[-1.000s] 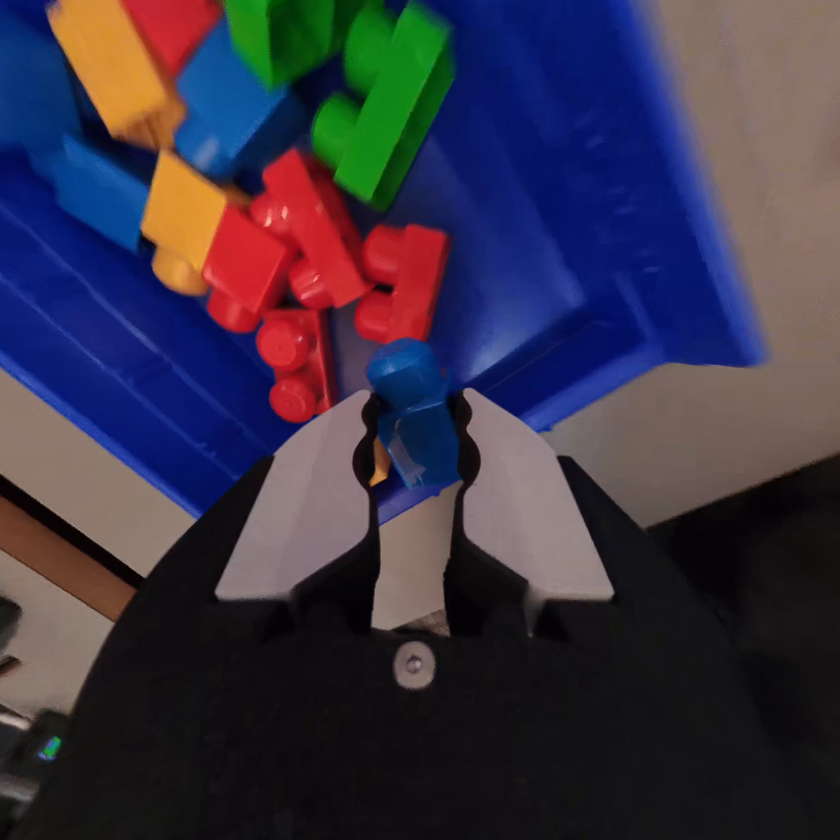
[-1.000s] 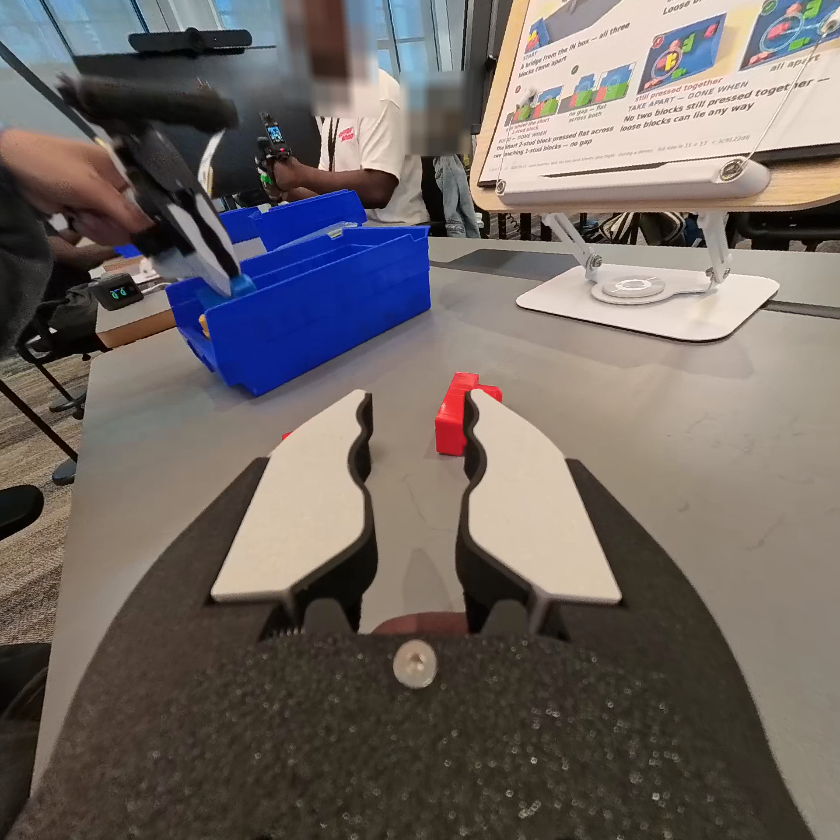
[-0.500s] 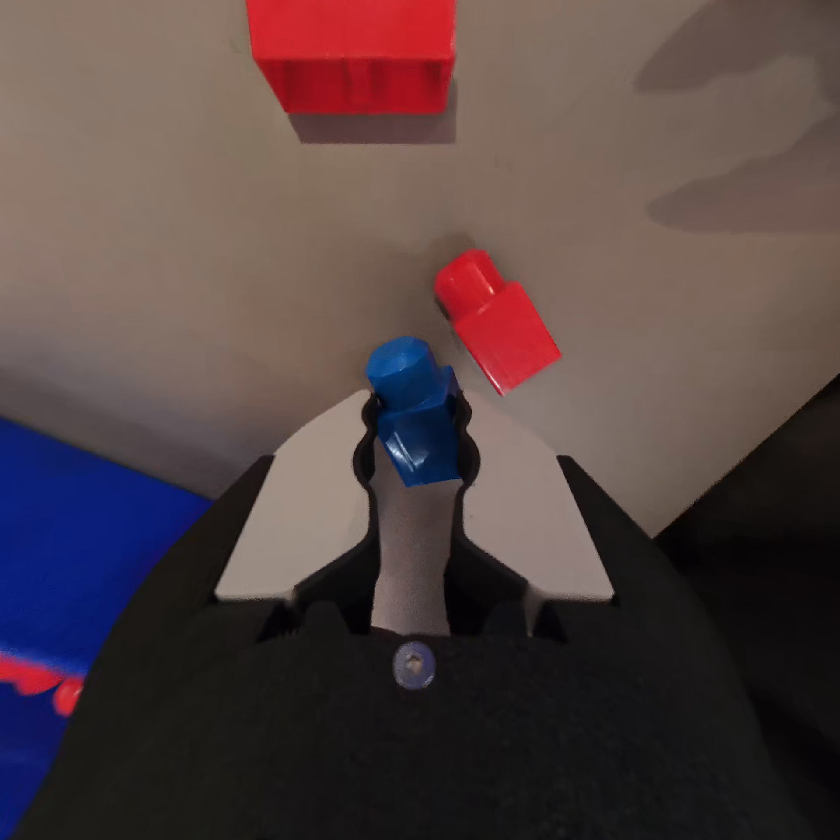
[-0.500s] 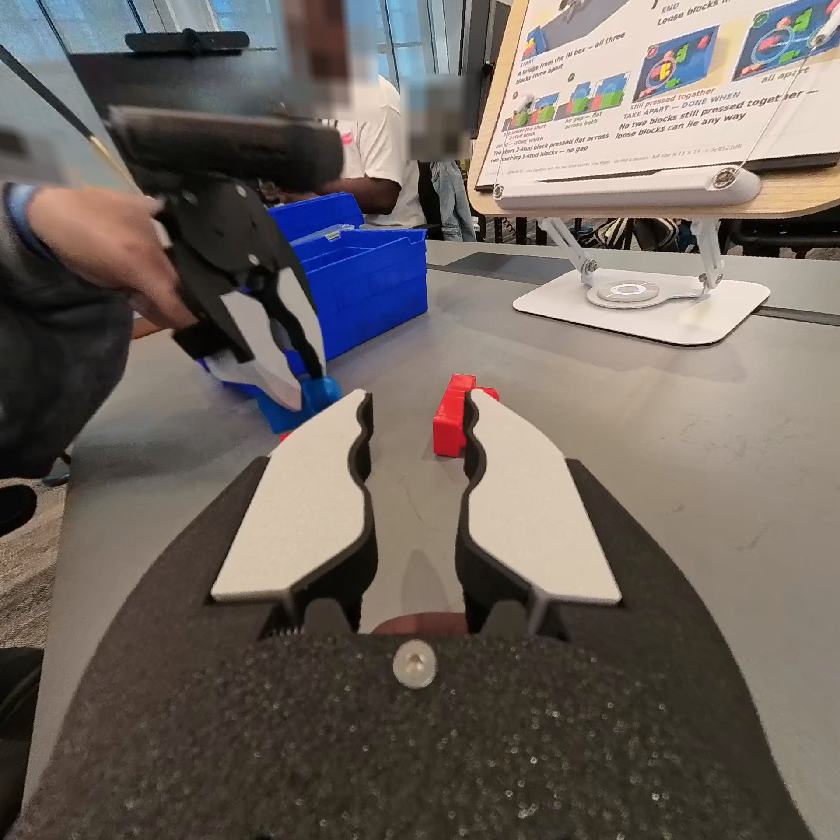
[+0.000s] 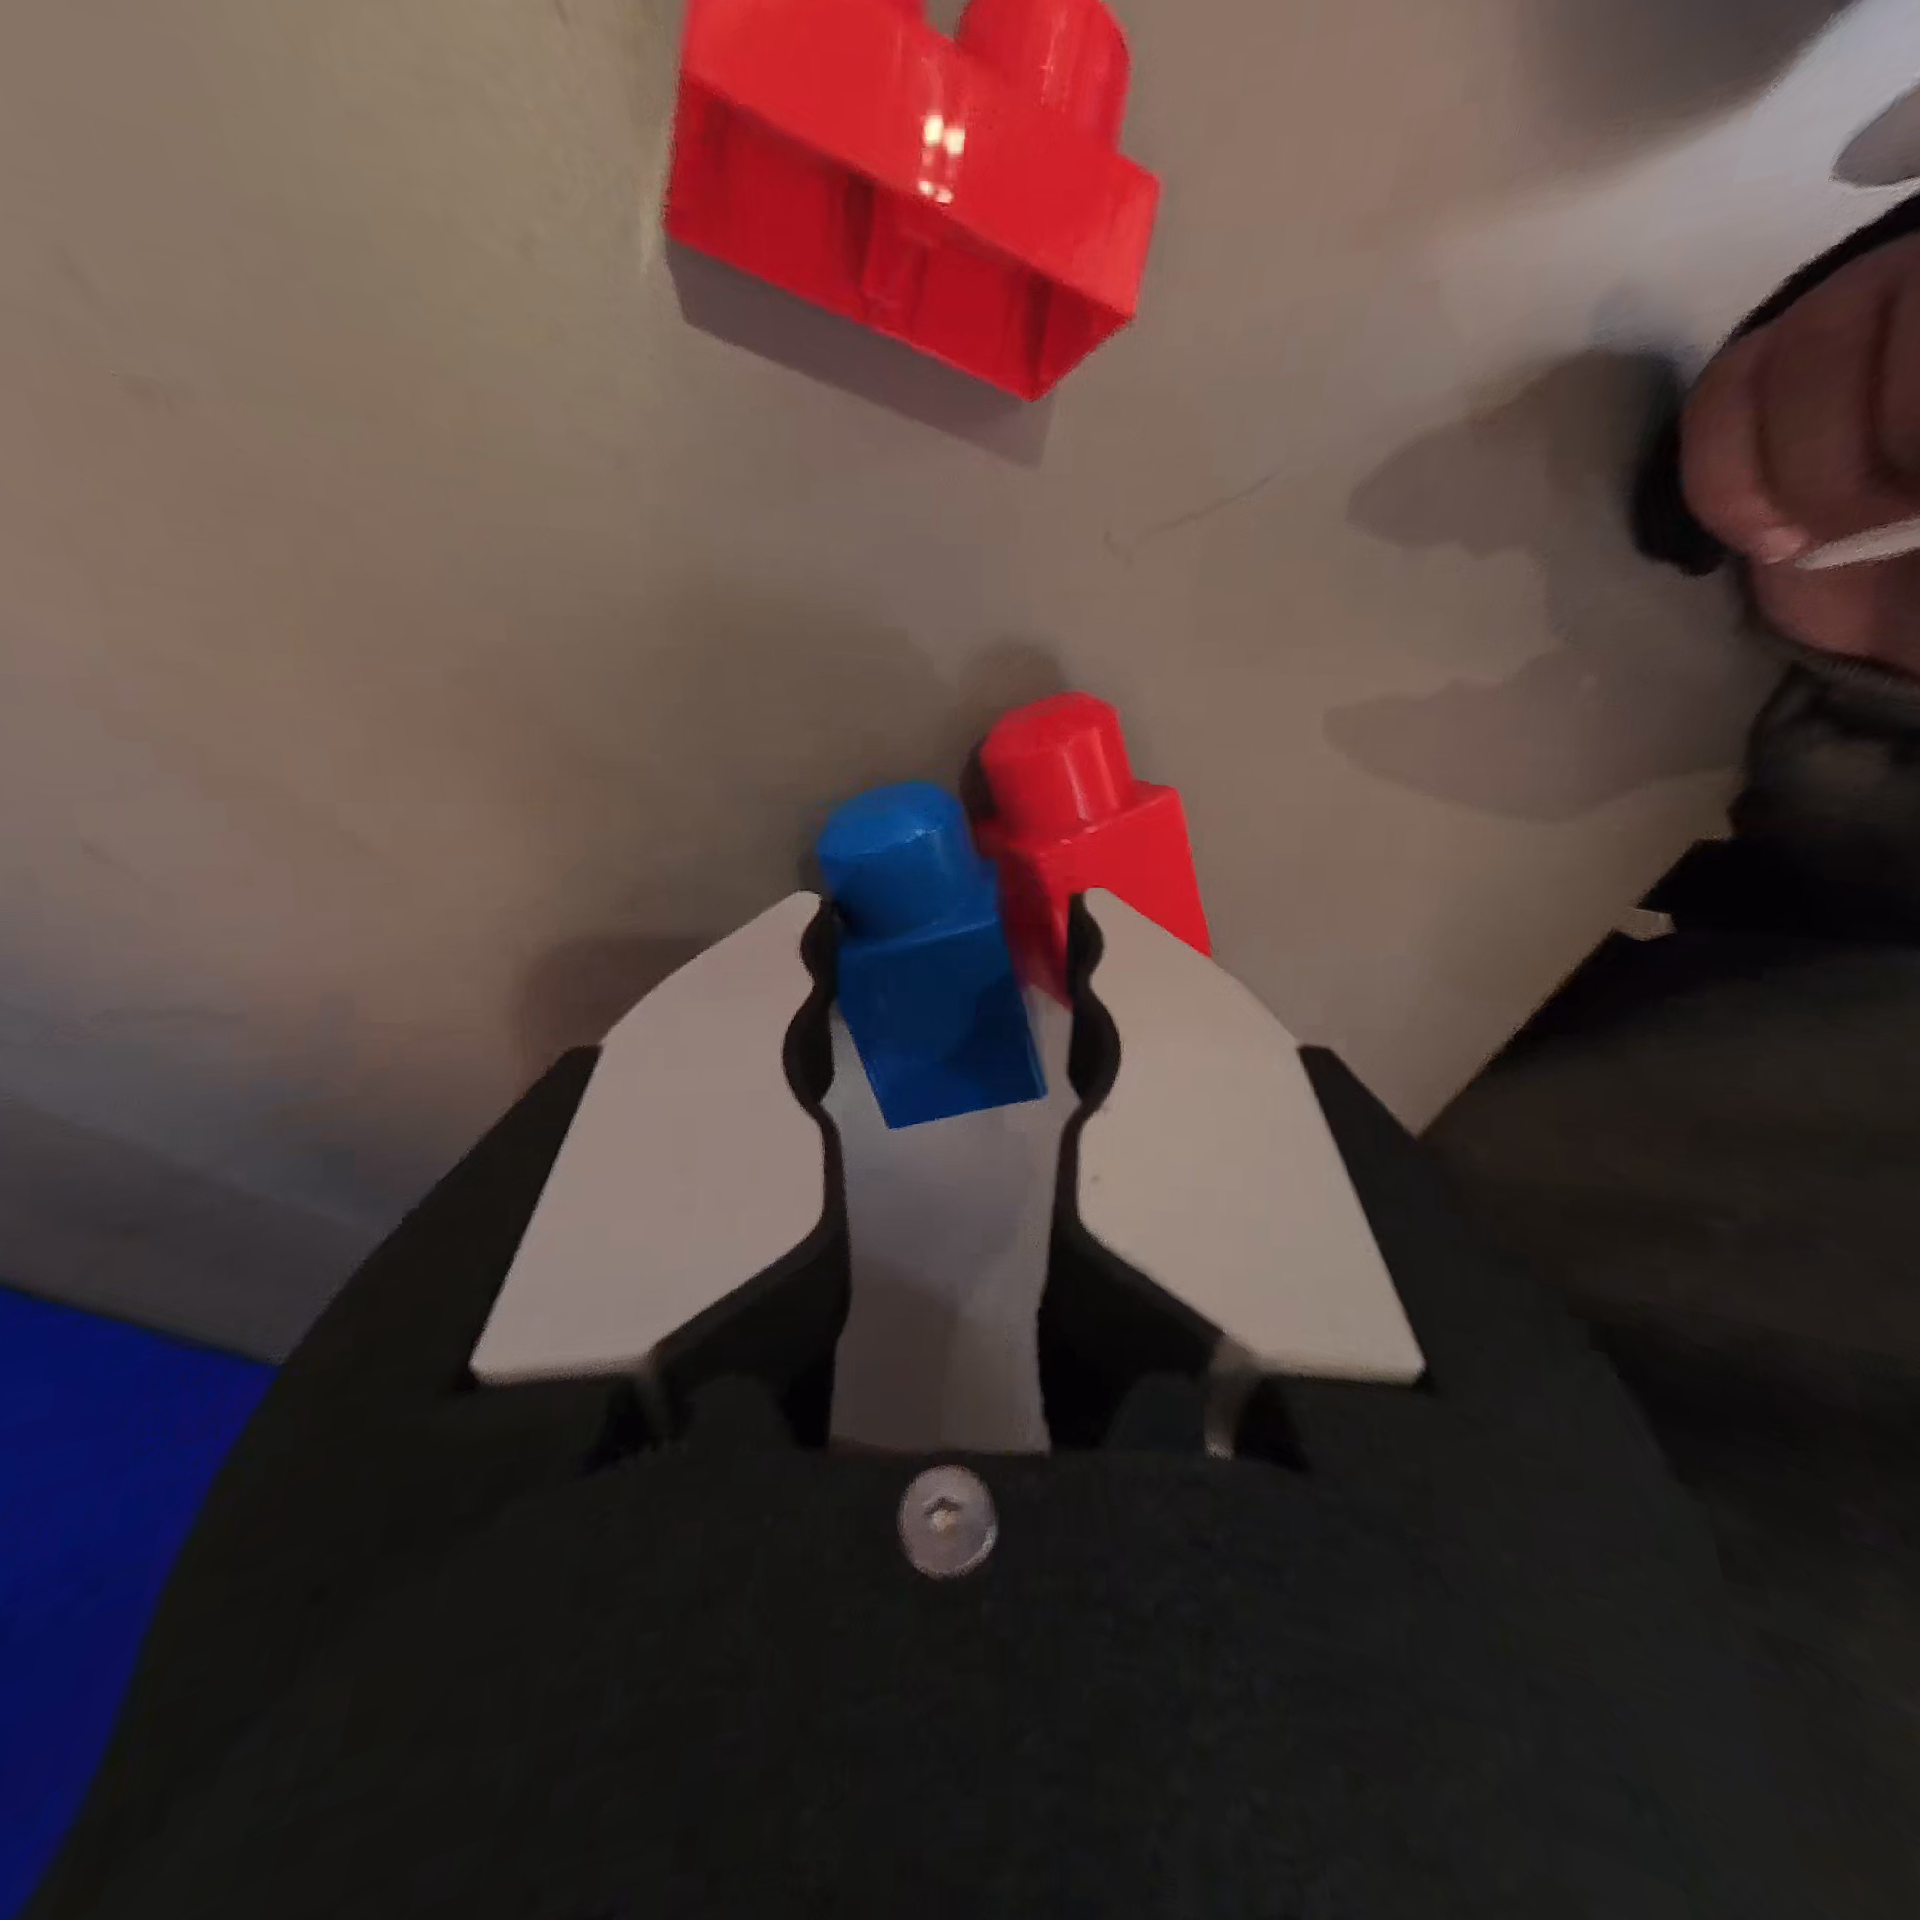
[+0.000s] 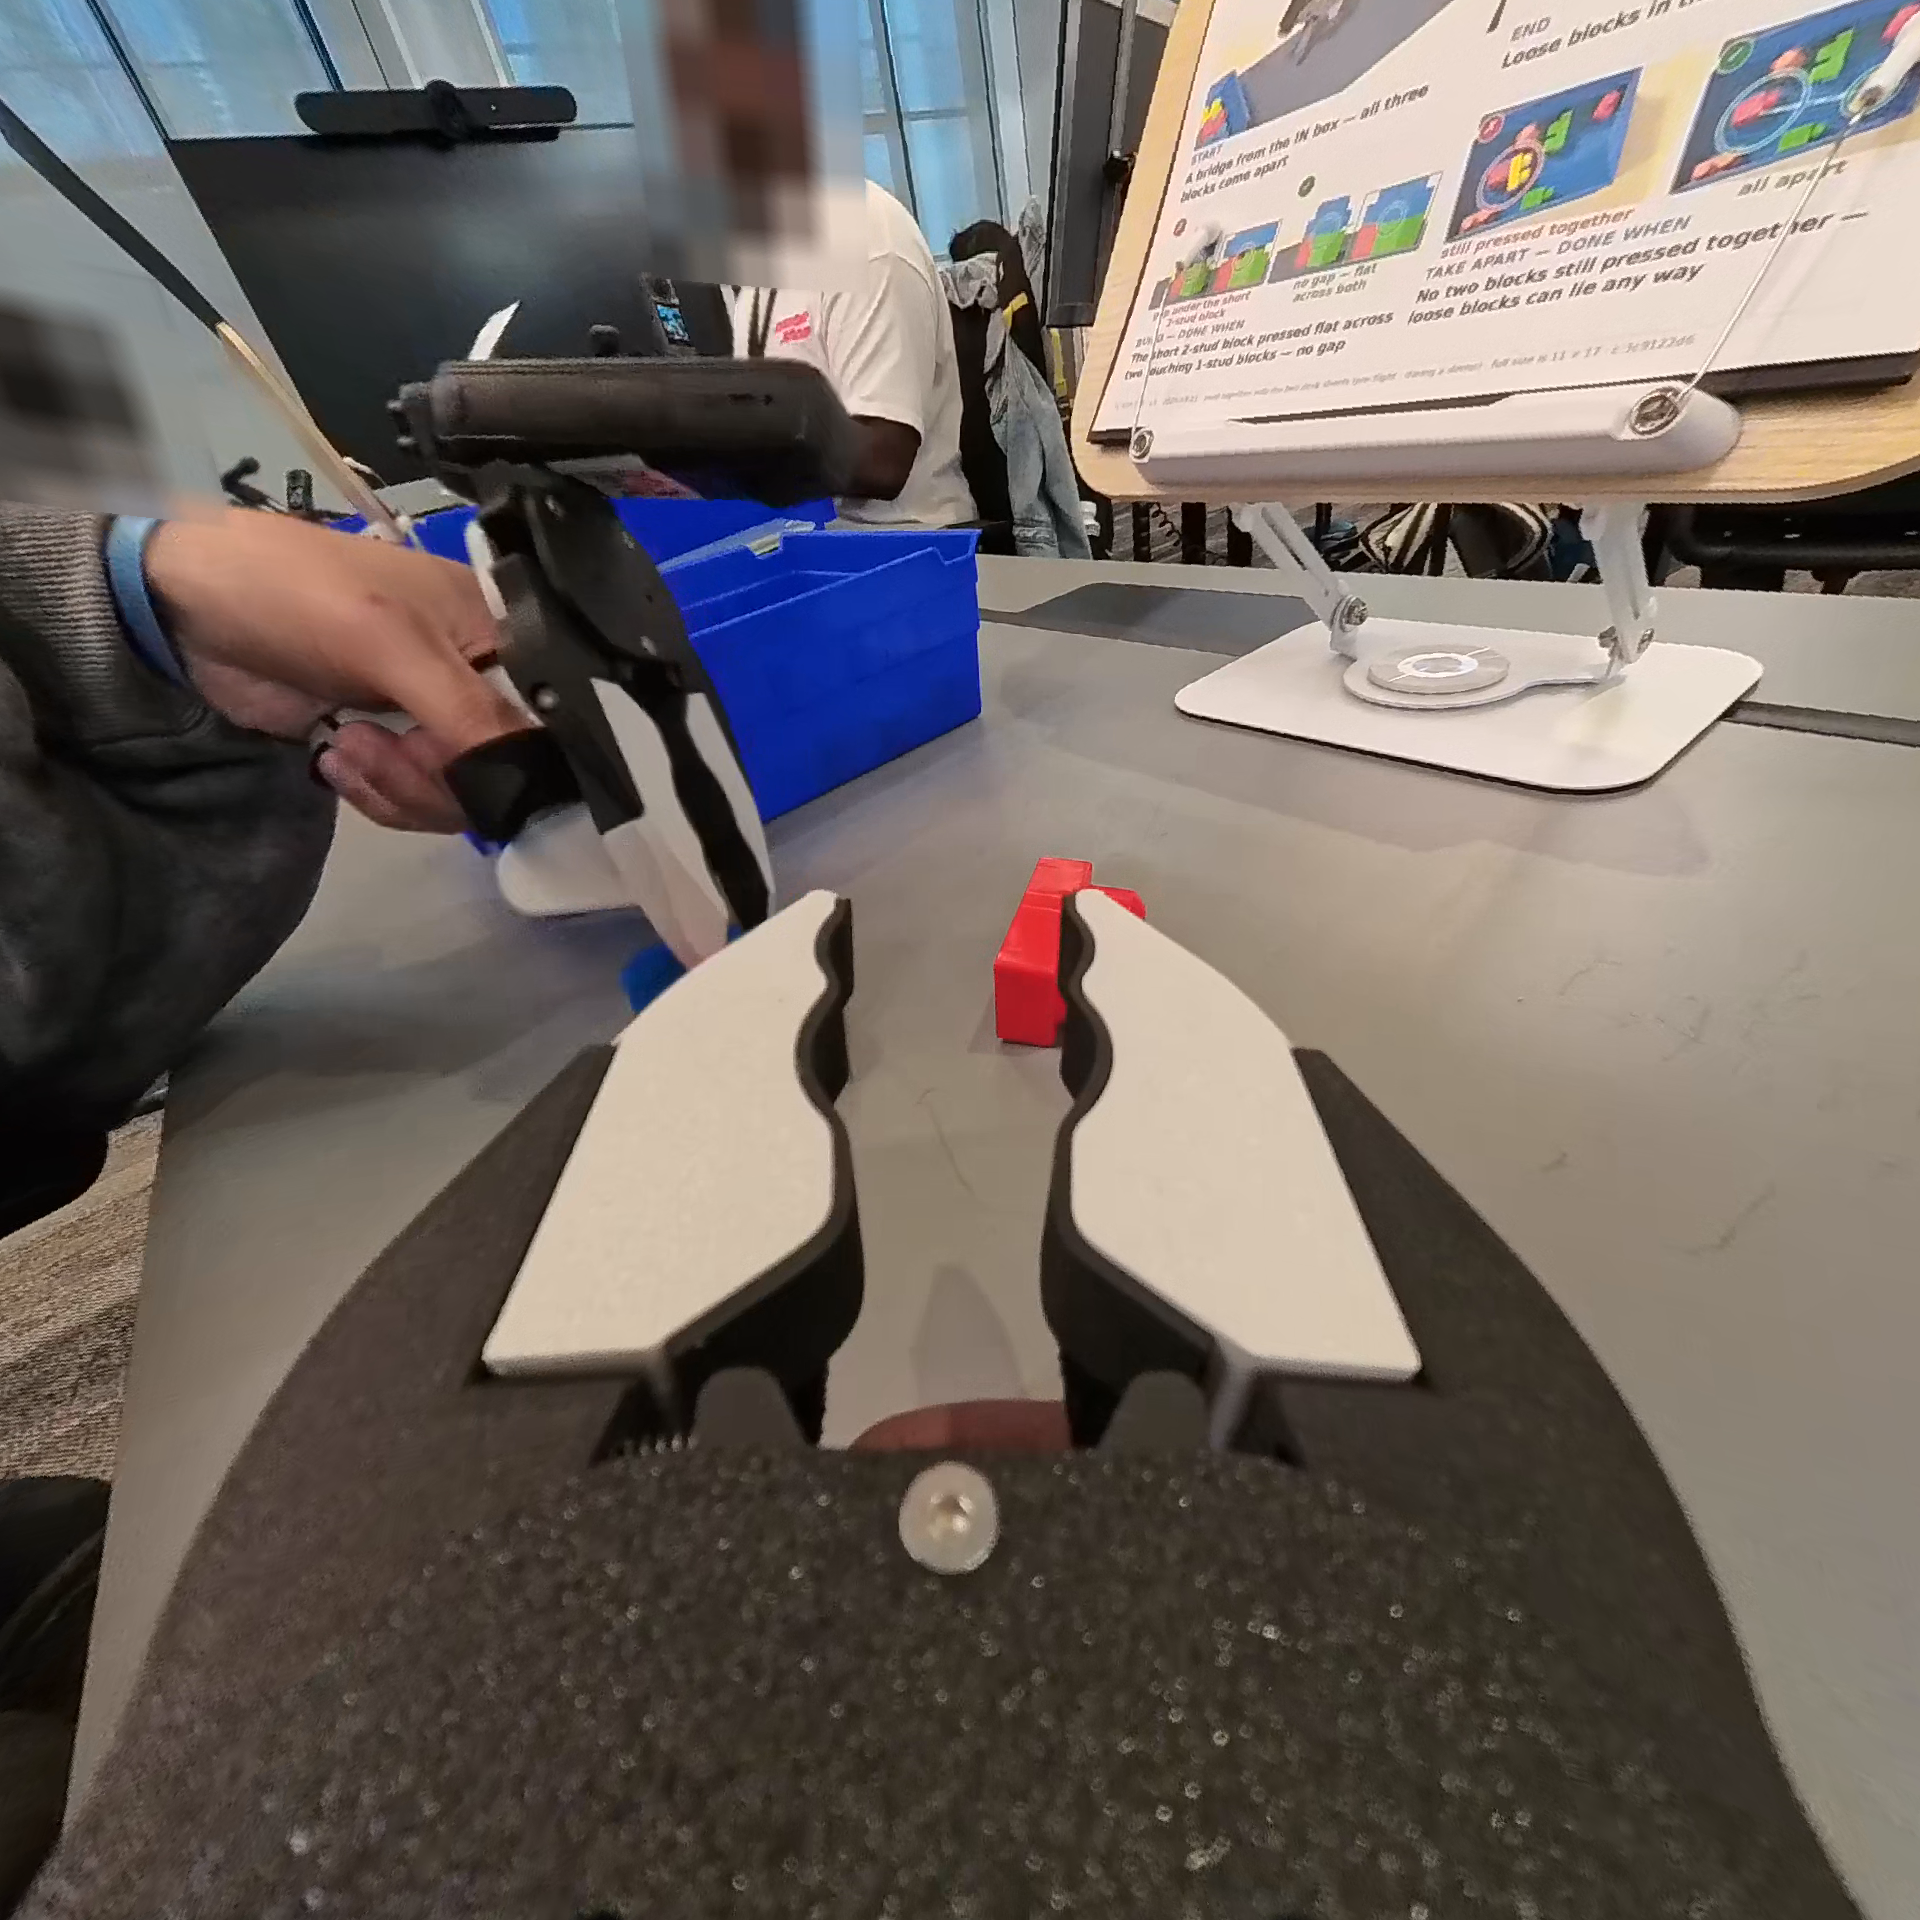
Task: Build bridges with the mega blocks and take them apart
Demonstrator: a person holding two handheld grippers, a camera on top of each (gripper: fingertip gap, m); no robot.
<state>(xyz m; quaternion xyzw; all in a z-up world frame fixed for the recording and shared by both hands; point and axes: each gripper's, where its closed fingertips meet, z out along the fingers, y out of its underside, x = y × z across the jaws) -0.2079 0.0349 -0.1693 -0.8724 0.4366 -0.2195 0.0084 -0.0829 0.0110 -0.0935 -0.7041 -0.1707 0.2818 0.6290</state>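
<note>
Left tool [image 5: 940, 914] over one blue block [image 5: 930, 987], two red blocks [image 5: 1101, 831].

The small red block [image 5: 1091, 831] is partly hidden behind the blue block [image 5: 930, 966] and a fingertip. The two-stud red block [image 5: 914, 197] is cut off by the top edge, and the blue bin [image 5: 94, 1538] is cropped at the left.

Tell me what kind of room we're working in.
Probably an office or lab set up for data collection: a grey table with a blue bin, an instruction sheet on a stand, large windows and another person seated behind.
</note>
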